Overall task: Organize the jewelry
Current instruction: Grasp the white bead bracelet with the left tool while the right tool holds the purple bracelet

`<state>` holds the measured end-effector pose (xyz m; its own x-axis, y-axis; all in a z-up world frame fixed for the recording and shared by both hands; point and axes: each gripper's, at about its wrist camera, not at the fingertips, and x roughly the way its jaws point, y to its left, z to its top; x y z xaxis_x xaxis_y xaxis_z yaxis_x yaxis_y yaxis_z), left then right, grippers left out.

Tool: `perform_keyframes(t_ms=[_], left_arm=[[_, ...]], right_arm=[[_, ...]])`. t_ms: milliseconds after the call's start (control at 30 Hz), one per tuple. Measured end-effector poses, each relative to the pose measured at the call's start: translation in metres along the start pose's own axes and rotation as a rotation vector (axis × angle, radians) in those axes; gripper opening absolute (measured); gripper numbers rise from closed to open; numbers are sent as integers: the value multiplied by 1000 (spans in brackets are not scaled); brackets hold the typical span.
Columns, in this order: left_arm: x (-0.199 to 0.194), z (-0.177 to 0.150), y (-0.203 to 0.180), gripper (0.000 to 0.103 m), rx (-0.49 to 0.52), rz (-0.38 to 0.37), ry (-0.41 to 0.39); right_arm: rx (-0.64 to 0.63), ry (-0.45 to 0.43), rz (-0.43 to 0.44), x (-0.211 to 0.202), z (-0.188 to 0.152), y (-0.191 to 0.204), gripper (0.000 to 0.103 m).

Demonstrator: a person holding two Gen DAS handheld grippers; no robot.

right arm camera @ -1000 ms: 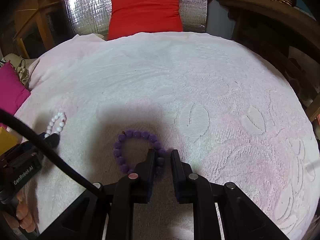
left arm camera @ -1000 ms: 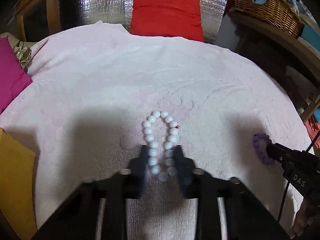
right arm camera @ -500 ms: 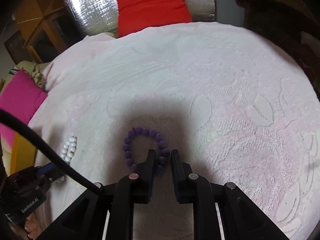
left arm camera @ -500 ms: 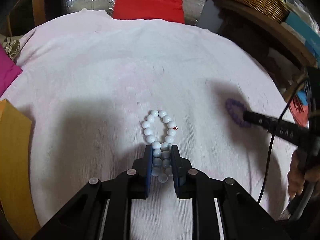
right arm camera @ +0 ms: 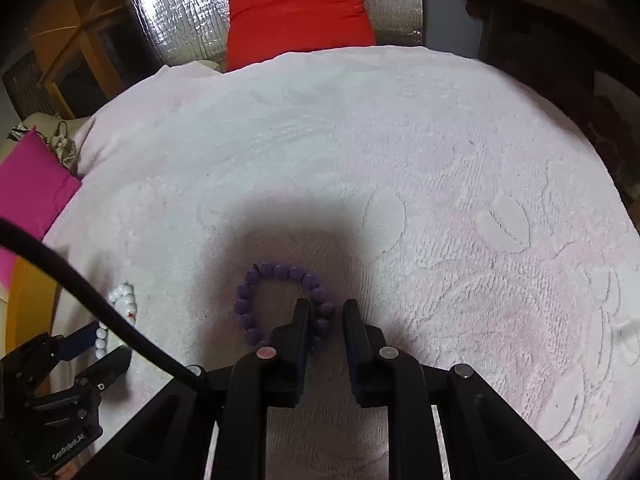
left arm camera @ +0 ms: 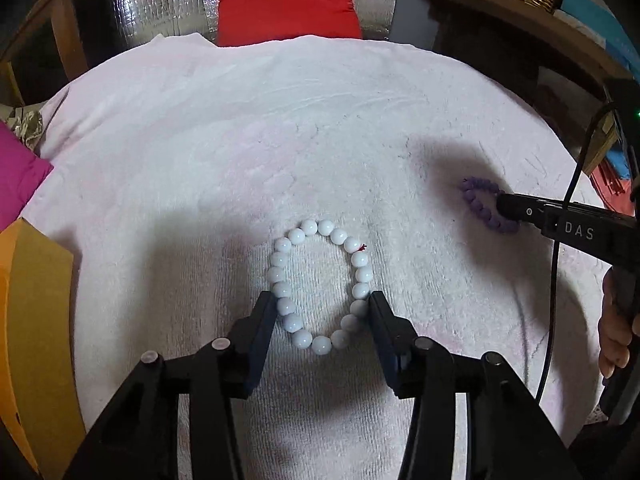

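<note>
Since the white bead bracelet (left arm camera: 320, 288) lies round on the pink towel (left arm camera: 320, 140) between your left gripper (left arm camera: 322, 312)'s just-opened, released jaws, and your right gripper (right arm camera: 326, 312) clenches the purple bracelet (right arm camera: 280, 300), treat both as light, floppy, roll-prone strands and pinch one side across the beads.

Each camera sits on a gripper, close above the pink towel (left arm camera: 320, 120), looking steeply down toward 12 o'clock at the red pillow (right arm camera: 298, 12). Both see the white beads (left arm camera: 320, 286) and purple beads (right arm camera: 280, 304).
</note>
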<state>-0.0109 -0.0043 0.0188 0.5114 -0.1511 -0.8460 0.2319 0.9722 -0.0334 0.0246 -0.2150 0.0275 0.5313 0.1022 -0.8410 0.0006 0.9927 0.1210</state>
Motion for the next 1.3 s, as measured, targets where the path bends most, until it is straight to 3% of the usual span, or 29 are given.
perform_keyframes(t_ms=[267,500,733,1067,1300], left_arm=[[1,1,-6,49,26,33,-11],[3,1,-12,50,40,63,-16],[5,2,-13,63,47,101,-22],[6,2,-14,65,49,106,-31],[8,3,-5,65,14,54,-36]], right_arm=[[15,-29,-13,4,0,-1,20],[-26,-30,-23,0,-2,3,13],[3,-20,-20,-6,-4,-6,12],[22,-6,-13,0,-4,-14,14],[28,-25,-11,2,-7,-12,14]])
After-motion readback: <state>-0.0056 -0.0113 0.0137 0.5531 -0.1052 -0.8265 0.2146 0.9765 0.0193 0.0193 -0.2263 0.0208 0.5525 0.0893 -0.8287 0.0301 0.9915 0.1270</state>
